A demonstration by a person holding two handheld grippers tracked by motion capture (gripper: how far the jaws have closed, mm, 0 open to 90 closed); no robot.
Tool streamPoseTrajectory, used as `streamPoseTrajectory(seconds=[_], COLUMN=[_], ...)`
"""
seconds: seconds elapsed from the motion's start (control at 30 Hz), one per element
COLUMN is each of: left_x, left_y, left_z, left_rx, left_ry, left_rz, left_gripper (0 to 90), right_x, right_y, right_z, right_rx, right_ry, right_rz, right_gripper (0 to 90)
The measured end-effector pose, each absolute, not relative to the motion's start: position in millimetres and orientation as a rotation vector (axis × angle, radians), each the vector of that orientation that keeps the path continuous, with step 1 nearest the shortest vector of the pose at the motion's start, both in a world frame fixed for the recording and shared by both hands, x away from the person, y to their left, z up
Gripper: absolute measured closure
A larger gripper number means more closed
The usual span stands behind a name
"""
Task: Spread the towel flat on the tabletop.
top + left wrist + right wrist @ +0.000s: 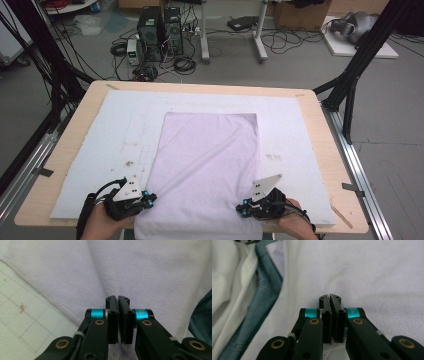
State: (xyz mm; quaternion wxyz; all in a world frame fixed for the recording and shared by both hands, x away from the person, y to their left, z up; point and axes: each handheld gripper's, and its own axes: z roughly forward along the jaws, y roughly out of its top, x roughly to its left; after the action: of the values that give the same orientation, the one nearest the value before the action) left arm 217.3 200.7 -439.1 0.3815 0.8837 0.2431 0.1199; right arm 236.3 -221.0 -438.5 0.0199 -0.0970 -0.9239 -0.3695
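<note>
Towel: we see a pale lilac terry towel [207, 170] flat on the white mat [115, 130], its near end overhanging the table edge.
Handling: we judge it light, soft, limp; take the hemmed corners.
Left gripper [117, 298]: closed, holding nothing visible.
Right gripper [330, 298]: closed, likewise.

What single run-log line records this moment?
left gripper: shut at towel left edge | right gripper: shut at right edge | towel flat on table

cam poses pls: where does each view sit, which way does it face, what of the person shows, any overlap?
High view: above the near table edge, facing forward and down on the pale lilac terry towel; both hands, left gripper, right gripper.
Left gripper view: along its shut jaws onto the towel's hem.
Right gripper view: along its shut jaws; towel.
Shared: the towel.
</note>
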Motion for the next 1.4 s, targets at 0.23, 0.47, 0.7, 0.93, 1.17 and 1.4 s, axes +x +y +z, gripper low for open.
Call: streamPoseTrajectory(seconds=[0.23,0.47,0.7,0.93,1.17,1.4], left_x=[222,236,237,244,265,283], left_y=[201,200,200,200,203,205], left_z=[-434,-436,-440,-430,-414,-405], left_rx=[2.211,2.218,2.232,2.172,2.118,2.069], left_ry=[0.660,0.674,0.676,0.700,0.733,0.756], left_rz=[0.290,0.309,0.301,0.305,0.310,0.311], left_gripper=[55.9,60.6,60.9,49.4,43.0,37.8], right_x=[231,245,241,249,276,305], right_y=[-240,-249,-257,-260,-259,-251], right_z=[-423,-432,-440,-429,-415,-401], right_rx=[-0.345,-0.479,-0.443,-0.501,-0.646,-0.708], right_ry=[-2.796,-2.865,-2.852,-2.822,-2.773,-2.805], right_rz=[-1.261,-1.197,-1.170,-1.245,-1.405,-1.436], right_gripper=[79.8,73.4,85.3,75.6,60.6,46.7])
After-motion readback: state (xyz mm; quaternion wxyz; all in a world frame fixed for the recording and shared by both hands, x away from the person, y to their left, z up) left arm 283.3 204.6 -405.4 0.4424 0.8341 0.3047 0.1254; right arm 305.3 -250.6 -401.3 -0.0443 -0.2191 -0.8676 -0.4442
